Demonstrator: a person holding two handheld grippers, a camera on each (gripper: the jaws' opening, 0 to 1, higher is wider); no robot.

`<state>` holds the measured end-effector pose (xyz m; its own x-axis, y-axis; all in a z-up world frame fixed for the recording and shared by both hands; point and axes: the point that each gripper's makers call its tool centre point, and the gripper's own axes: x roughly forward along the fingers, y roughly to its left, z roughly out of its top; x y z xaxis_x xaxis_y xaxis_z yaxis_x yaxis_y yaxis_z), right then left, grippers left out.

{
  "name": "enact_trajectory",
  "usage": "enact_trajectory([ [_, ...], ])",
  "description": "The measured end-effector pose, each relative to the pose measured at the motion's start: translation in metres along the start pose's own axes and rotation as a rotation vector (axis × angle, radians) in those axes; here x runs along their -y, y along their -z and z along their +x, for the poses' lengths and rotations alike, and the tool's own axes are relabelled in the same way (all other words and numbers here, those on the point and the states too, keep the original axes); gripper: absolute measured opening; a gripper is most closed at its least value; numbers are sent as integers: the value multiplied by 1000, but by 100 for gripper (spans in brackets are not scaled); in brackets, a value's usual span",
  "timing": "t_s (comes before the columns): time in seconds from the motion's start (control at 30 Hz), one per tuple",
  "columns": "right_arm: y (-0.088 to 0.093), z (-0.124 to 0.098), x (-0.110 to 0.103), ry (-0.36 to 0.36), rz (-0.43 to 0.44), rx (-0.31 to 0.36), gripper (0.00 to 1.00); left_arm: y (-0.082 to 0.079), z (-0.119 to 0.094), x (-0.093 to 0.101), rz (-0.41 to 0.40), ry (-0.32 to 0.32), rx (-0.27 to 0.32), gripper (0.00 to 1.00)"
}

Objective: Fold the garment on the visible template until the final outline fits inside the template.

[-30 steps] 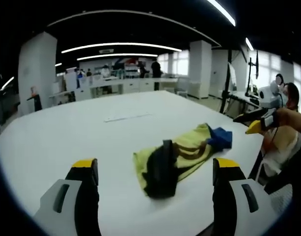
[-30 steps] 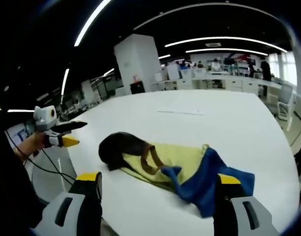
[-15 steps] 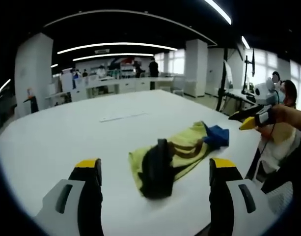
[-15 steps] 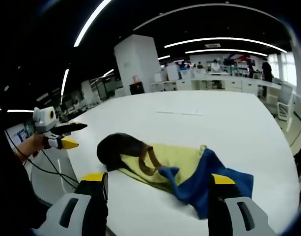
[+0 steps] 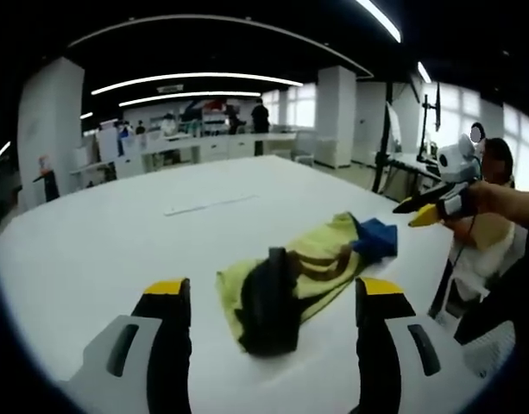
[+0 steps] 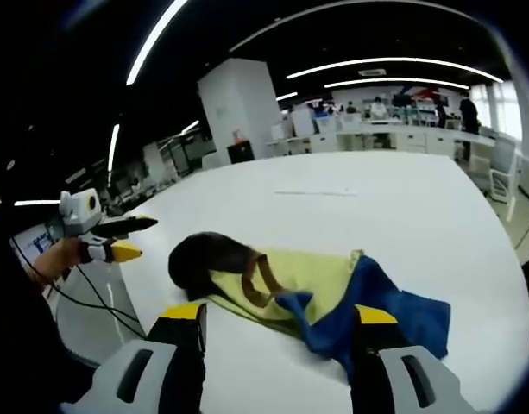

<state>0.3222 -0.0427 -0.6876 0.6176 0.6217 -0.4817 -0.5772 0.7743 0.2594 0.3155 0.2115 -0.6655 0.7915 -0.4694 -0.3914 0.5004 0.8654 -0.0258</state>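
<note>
Lying bunched on the white worktop: one garment, yellow, black and blue. Two units, left hand-held gripper and right hand-held gripper, both spread wide, empty, raised nearside of it.

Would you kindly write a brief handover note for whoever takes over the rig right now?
Left gripper: open, empty, held above the table's near edge, pointing at the garment's dark end.
Right gripper: open, empty, aimed at the blue end.
Garment: a loose, rumpled bundle on the white table, dark part at one end, yellow in the middle, blue cloth at the other.
A thin pale line lies on the table beyond the garment; I cannot tell whether it belongs to the template.
Done: no neat fold shows.
Left: grasp the garment, spread it, fold it to fit the template.
</note>
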Motion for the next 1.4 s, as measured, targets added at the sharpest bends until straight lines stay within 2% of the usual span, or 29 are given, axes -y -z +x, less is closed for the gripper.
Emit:
enact_trajectory([
  [0.3, -11, 8, 13, -11, 58, 16, 48, -5, 15, -4, -38, 46, 14, 63],
  [0.5, -6, 20, 26, 1, 100, -8, 40, -9, 23, -4, -74, 62, 29, 55],
  [0.57, -5, 26, 29, -12, 137, -14, 37, -10, 27, -2, -75, 71, 25, 53],
  [0.7, -4, 35, 32, -24, 151, -21, 33, -9, 36, 0, -71, 85, 11, 48],
  [0.8, -2, 43, 34, -31, 149, -38, 32, -8, 44, 0, -83, 91, 2, 44],
  [1.03, 4, 60, 33, -61, 158, -78, 30, -9, 61, 4, -82, 120, -13, 41],
  [1.2, 8, 70, 34, -66, 161, -98, 27, -8, 75, 5, -87, 130, -27, 34],
  [1.4, 16, 81, 36, -76, 153, -139, 25, -1, 89, 5, -82, 139, -66, 32],
])
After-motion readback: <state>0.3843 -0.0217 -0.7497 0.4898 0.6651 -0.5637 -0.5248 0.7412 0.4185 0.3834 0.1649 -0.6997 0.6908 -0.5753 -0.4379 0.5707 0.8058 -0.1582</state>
